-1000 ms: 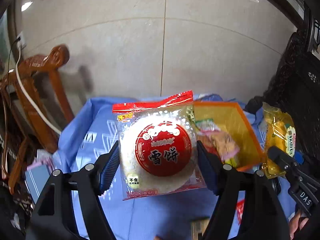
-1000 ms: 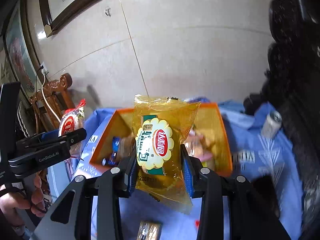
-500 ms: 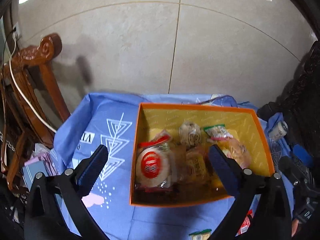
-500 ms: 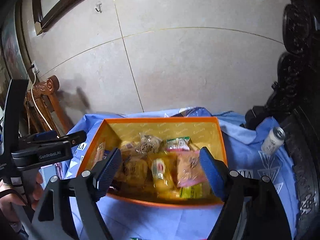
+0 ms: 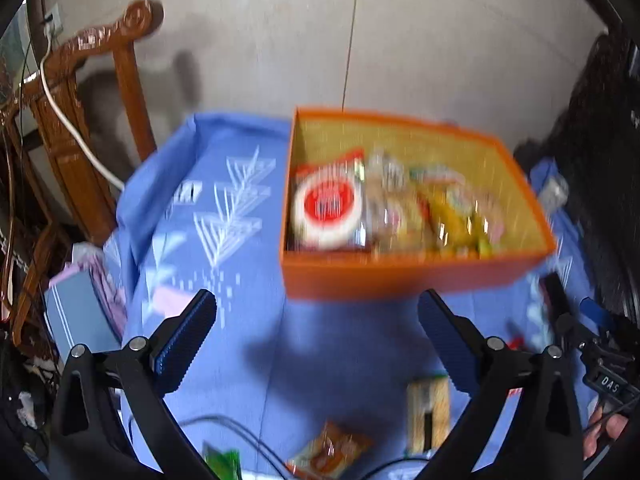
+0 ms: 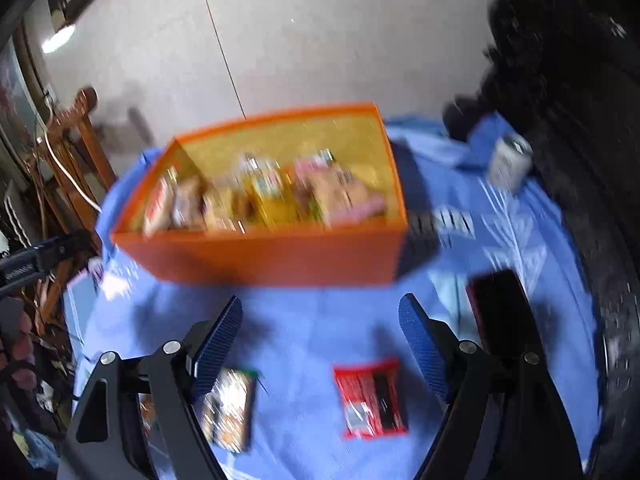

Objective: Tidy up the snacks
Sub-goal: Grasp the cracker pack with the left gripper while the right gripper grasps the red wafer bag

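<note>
Both grippers stood wide and empty above a blue printed cloth [image 5: 240, 360] as the snack sorting went on. The left gripper [image 5: 316, 324] held nothing between its ridged blue pads, its jaws having just opened to their widest; the right gripper [image 6: 320, 332] had likewise just spread its jaws, with only cloth showing between them. The orange box [image 5: 400, 276] sat at 12 o'clock from each gripper, packed with wrapped snacks, among them a round red-and-white rice cracker packet [image 5: 328, 208] at the box's 9 o'clock end in the left wrist view. Loose packets lay on the cloth near the grippers: a red wrapper [image 6: 370, 404] at 6 o'clock in the right wrist view, and a dark packet [image 6: 230, 412] just under that gripper's left finger. Both views were blurred.
</note>
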`<state>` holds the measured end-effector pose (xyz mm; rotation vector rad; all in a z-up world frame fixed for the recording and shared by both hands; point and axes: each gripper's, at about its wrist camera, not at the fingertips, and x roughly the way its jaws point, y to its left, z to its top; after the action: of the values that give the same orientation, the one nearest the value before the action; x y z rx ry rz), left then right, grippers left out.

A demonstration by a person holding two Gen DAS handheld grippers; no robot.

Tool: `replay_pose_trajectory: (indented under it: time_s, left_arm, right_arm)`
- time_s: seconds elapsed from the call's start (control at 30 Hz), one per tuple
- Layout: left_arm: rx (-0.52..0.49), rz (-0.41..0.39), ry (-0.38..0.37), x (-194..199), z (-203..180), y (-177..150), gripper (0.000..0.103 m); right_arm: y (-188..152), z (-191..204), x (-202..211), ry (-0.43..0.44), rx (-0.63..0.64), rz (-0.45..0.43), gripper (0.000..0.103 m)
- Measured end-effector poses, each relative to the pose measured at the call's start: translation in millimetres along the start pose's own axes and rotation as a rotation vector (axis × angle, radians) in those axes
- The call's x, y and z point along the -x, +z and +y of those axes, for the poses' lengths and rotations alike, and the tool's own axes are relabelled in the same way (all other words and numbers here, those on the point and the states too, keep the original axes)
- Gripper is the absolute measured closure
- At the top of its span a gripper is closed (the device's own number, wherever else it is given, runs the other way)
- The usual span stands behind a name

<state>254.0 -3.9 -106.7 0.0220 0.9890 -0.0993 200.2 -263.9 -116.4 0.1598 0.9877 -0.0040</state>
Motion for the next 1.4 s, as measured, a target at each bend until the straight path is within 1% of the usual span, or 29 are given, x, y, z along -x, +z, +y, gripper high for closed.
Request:
replay_pose_trajectory:
  time_s: [0.17,0.3,0.47,0.63,0.67,0.73,0.77,0.8,0.87,0.93,1.1,1.27,1.4]
  left_arm:
    - [-0.023,0.084,-0.007,-8.6,-4.7,-44.7,0.004]
    - [-0.042,0.125,-0.014,-9.1,-6.7,-73.2,0.004]
    - [-0.049,0.16,-0.017,-8.3,-6.5,-93.8,0.004]
    - [-0.053,0.162,-0.016,-2.8,-7.0,-98.4,0.004]
    - [-0.055,0.159,-0.012,-1.4,-6.7,-97.9,0.004]
    - [-0.053,0.154,-0.003,-0.1,-5.7,-96.4,0.004]
    - [-0.05,0.154,-0.002,-0.3,-5.4,-94.8,0.004]
    - [-0.047,0.154,-0.002,-0.8,-5.0,-93.1,0.004]
    - [-0.04,0.158,-0.01,-3.8,-7.8,-88.1,0.004]
    - [-0.041,0.163,-0.019,-7.9,-14.4,-84.3,0.004]
    - [-0.083,0.191,-0.061,-29.1,-51.9,-80.8,0.004]
    - [-0.155,0.253,-0.071,-57.8,-98.9,-98.0,0.004]
    - [-0.204,0.292,-0.071,-75.9,-121.8,-115.7,0.004]
  right_arm:
    - [-41.3,-11.2,-10.5,-0.016,-0.035,0.056,0.022]
    - [-63.6,-19.2,-20.8,-0.027,-0.056,0.092,0.022]
    - [-72.4,-27.0,-45.0,-0.053,-0.032,0.139,0.022]
    - [-74.3,-32.6,-80.4,-0.097,-0.005,0.204,0.022]
    - [-75.3,-32.9,-86.1,-0.104,0.001,0.213,0.024]
    - [-76.1,-32.5,-88.1,-0.132,0.018,0.208,0.044]
    - [-76.1,-32.2,-86.4,-0.145,0.023,0.203,0.054]
    - [-76.0,-33.2,-83.7,-0.146,0.016,0.198,0.059]
    - [-78.1,-35.1,-75.1,-0.113,-0.009,0.184,0.059]
    - [-82.9,-33.1,-60.6,-0.114,0.0,0.152,0.059]
    - [-102.0,-24.3,-22.9,-0.065,-0.013,0.1,0.059]
    - [-115.5,-21.0,-3.7,-0.049,-0.051,0.085,0.059]
    - [-122.7,-21.6,2.5,-0.057,-0.071,0.083,0.059]
